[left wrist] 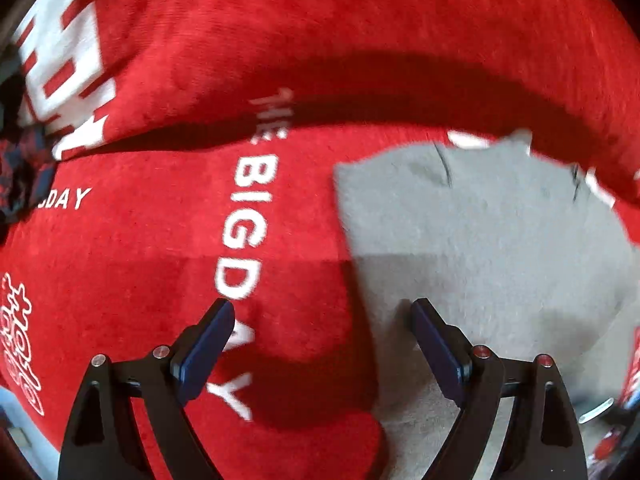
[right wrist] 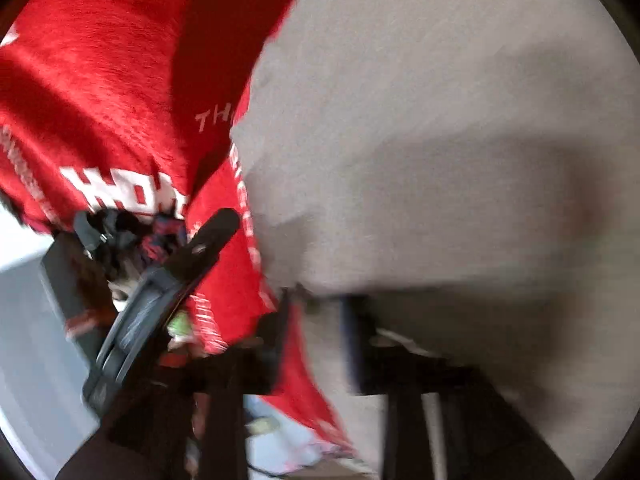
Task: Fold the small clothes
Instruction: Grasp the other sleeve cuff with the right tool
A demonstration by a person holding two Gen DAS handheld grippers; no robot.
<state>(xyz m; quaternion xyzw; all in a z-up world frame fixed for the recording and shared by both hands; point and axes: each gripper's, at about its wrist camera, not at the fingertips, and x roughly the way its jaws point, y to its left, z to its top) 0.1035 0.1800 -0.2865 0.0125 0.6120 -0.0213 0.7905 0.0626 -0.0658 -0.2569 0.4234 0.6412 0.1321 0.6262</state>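
Red plush cloth with white lettering covered nearly all of the left wrist view; a fold of it rose across the top and cast a dark shadow along its lower edge; its far edges ran out of frame. On it lay the grey garment, flat, its upper right corner tucked under the fold and its right side cut off by the picture's rim; what kind of garment it was could not be told. The left hand-held gripper hung over the garment's left edge with its jaws spread wide and nothing between them; one pad stood over the red cloth, the other over the grey. A dark patterned heap at the left edge was too cropped to name.

The right wrist view was badly blurred; the grey garment filled its right half, against the red cloth. The right hand-held gripper showed only as dark smears at the garment's near edge; whether its pads pressed the fabric could not be told.
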